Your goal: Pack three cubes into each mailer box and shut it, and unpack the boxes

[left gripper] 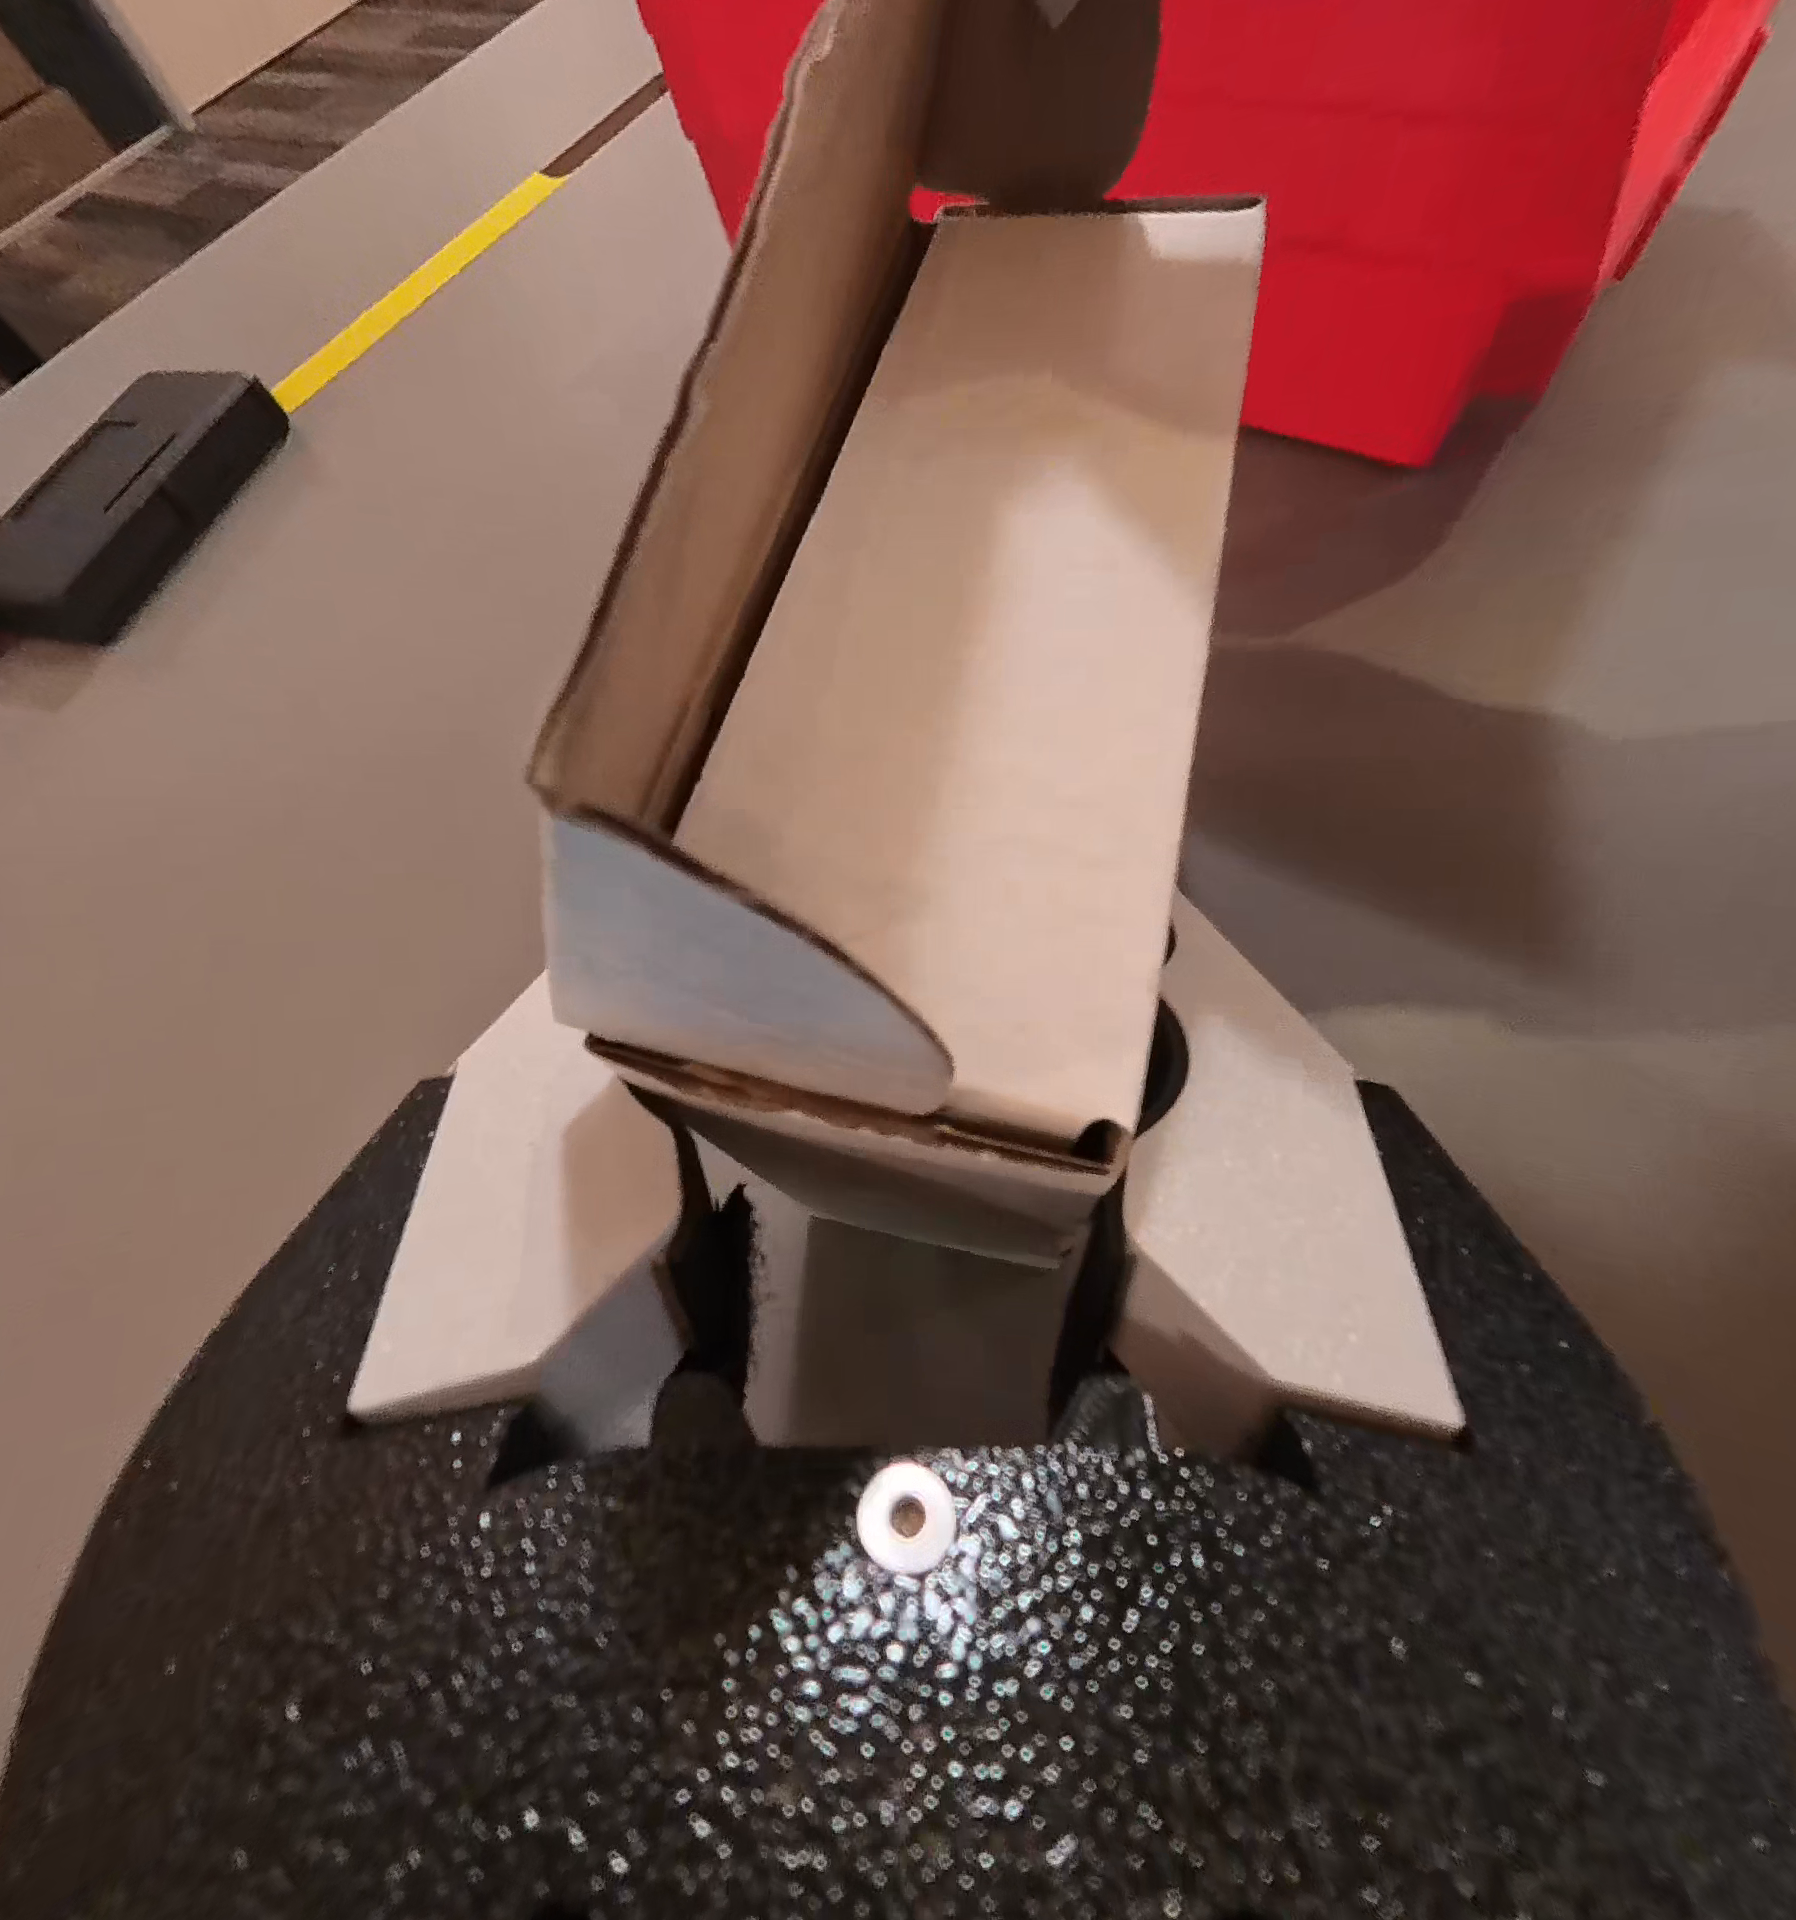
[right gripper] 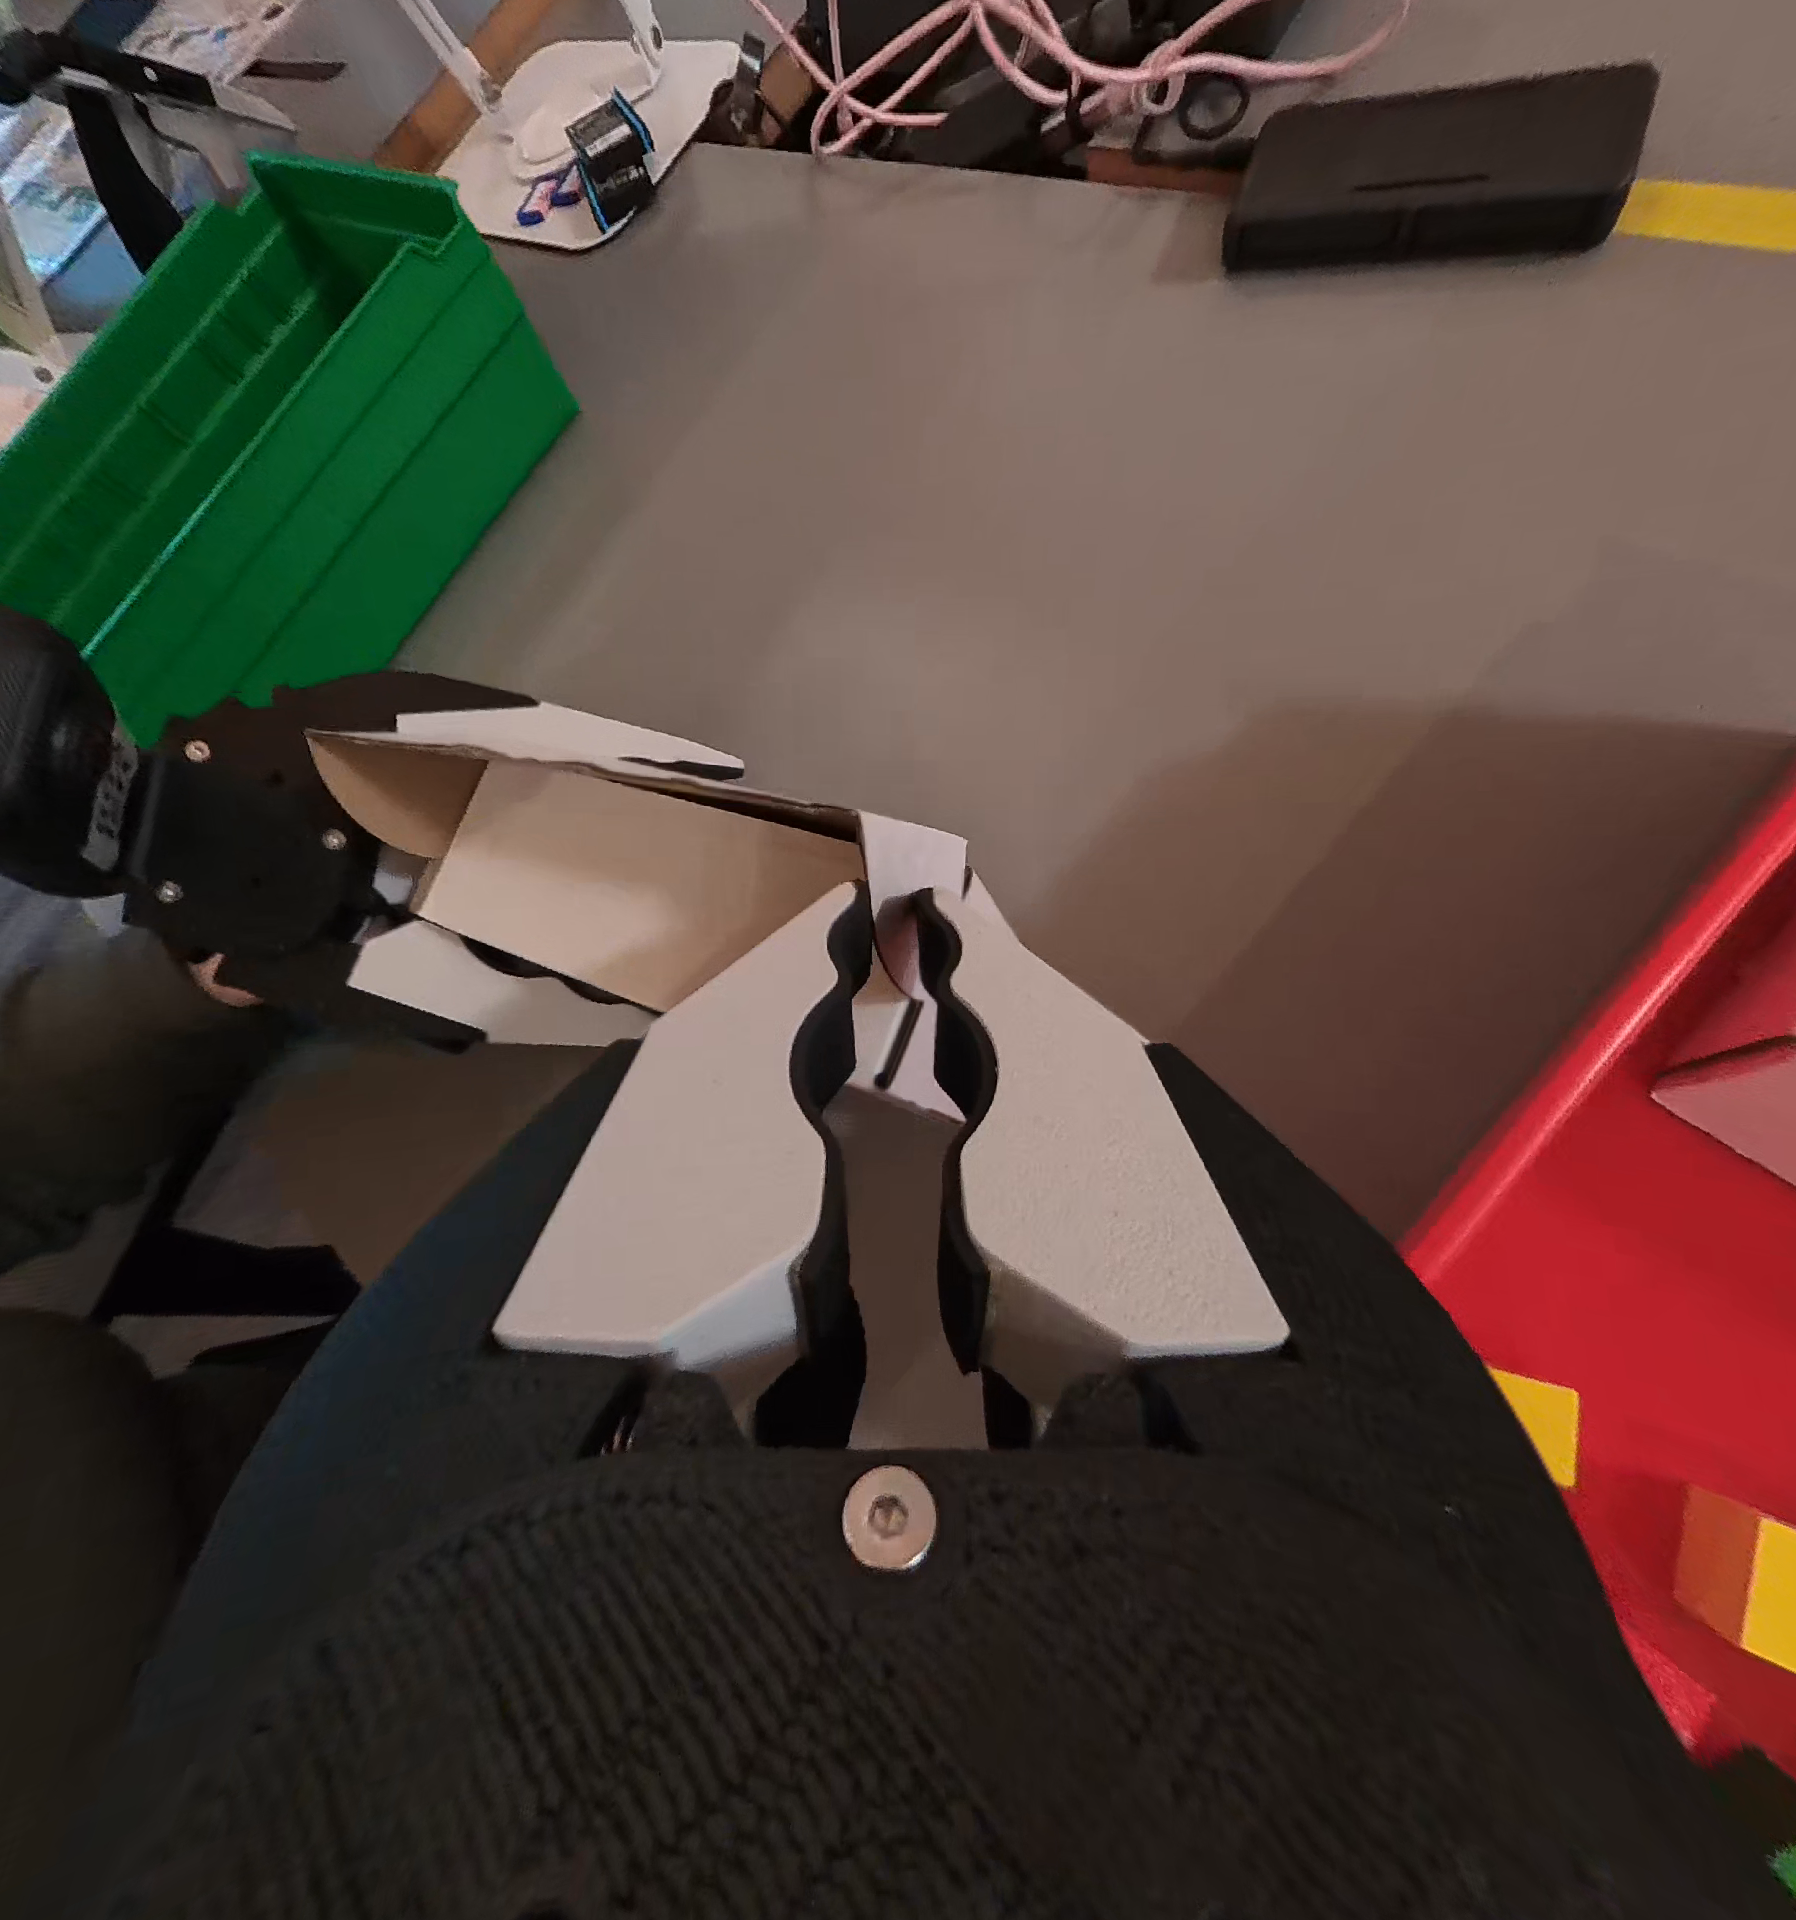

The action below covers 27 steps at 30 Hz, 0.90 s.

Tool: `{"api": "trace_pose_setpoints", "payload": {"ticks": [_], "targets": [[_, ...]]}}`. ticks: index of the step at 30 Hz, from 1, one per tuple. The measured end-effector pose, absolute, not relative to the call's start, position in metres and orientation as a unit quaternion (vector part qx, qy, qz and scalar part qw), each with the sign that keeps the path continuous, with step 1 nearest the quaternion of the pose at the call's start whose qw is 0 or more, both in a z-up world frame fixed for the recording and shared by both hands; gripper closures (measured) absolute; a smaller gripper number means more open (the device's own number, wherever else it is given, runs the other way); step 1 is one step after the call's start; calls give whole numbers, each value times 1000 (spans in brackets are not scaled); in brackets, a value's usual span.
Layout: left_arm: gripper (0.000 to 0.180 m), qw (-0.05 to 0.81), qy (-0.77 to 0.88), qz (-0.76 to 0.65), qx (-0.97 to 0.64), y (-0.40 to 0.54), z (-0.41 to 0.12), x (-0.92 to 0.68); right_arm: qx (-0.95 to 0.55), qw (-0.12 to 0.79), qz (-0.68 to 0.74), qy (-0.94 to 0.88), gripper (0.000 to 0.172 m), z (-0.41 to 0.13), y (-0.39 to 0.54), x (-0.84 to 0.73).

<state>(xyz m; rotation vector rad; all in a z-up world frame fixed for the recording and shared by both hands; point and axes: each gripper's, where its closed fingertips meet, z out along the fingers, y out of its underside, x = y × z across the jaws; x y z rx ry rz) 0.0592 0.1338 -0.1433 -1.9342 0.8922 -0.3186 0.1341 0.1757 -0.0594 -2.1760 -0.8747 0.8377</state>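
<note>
A brown cardboard mailer box lies in the air over the grey table, its lid partly open. My left gripper is shut on the box's near end, with one white finger on each side. In the right wrist view the left gripper clamps the box from the left. My right gripper is shut on the box's white flap at its far end. The inside of the box is hidden.
A red bin stands behind the box; in the right wrist view the red bin holds yellow and orange blocks. A green bin stands at the back left. A black flat device, yellow tape and cables lie farther off.
</note>
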Motion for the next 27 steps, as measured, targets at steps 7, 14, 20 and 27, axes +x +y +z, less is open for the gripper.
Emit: {"api": "trace_pose_setpoints", "payload": {"ticks": [7, 14, 20, 27], "targets": [[94, 462, 341, -88, -814, 146, -146, 53, -850, 277, 307, -327, 164, -58, 194, 128], [94, 456, 327, -103, -822, 148, -148, 51, -833, 344, 226, -369, 159, -69, 200, 123], [48, 479, 364, -61, -796, 149, -151, 48, -804, 416, 179, -385, 172, -71, 206, 126], [77, 533, 376, -127, -748, 148, -141, 67, -804, 406, 225, -370, 172, -72, 210, 124]]}}
